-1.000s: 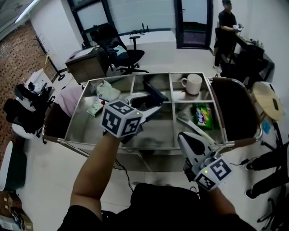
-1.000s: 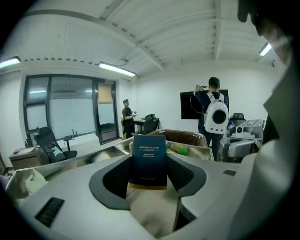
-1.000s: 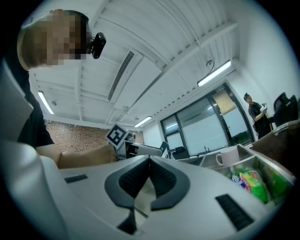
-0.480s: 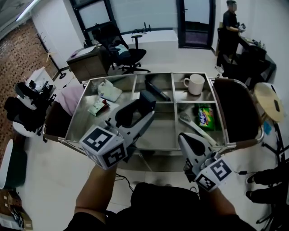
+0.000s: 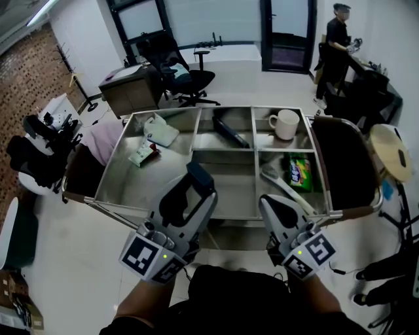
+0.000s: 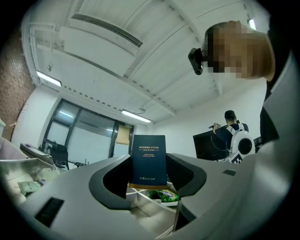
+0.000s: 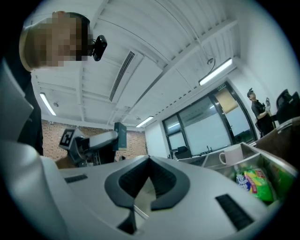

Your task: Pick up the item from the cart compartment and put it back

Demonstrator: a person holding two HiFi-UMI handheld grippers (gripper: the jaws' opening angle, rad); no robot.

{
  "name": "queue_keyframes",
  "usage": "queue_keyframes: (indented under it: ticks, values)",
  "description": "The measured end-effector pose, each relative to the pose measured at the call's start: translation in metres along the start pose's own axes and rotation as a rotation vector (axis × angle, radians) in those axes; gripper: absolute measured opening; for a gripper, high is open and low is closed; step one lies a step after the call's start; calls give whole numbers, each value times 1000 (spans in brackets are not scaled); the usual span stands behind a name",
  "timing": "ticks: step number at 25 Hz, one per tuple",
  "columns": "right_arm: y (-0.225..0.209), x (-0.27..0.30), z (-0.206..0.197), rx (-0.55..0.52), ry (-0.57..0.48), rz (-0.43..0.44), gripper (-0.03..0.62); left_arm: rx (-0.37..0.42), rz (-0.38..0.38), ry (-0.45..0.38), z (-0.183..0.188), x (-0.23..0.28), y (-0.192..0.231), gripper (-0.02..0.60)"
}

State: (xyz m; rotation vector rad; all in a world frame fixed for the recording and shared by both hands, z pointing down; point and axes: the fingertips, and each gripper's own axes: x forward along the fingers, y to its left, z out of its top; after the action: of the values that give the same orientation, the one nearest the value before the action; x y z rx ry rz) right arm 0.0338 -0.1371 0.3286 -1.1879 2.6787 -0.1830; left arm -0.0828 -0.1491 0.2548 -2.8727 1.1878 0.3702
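Fingers point(image 6: 111, 182) of the left gripper point(image 5: 200, 184) clamp a dark blue box point(image 6: 148, 160) with gold print, upright, above the cart's point(image 5: 118, 205) near rim. Right gripper point(image 5: 270, 201) jaws meet, empty. A white mug point(image 5: 285, 123) and a green snack packet point(image 5: 298, 169) sit in the right-hand compartments.

We are in an office: a black swivel chair point(image 5: 186, 78) stands by a desk point(image 5: 127, 88), with glazed partition walls point(image 5: 206, 19) behind them. Overhead we see strip lights point(image 6: 136, 116) in a white panelled ceiling.
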Motion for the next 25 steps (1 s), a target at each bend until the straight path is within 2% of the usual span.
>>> queue_keyframes:
  ticks: [2, 6, 10, 20, 25]
  values:
    - [-1, 0, -1, 1, 1, 3, 15, 3, 38, -10, -11, -11, 0, 233]
    - [-2, 0, 0, 1, -3, 4, 15, -11, 59, 20, -31, -22, -1, 233]
    - [-1, 2, 0, 3, -3, 8, 16, -14, 76, 17, -30, -25, 5, 233]
    - [-4, 0, -2, 6, -7, 1, 15, -15, 67, 34, -38, -21, 1, 233]
    - [-6, -1, -2, 8, -10, -4, 17, -17, 61, -5, -29, -24, 0, 232]
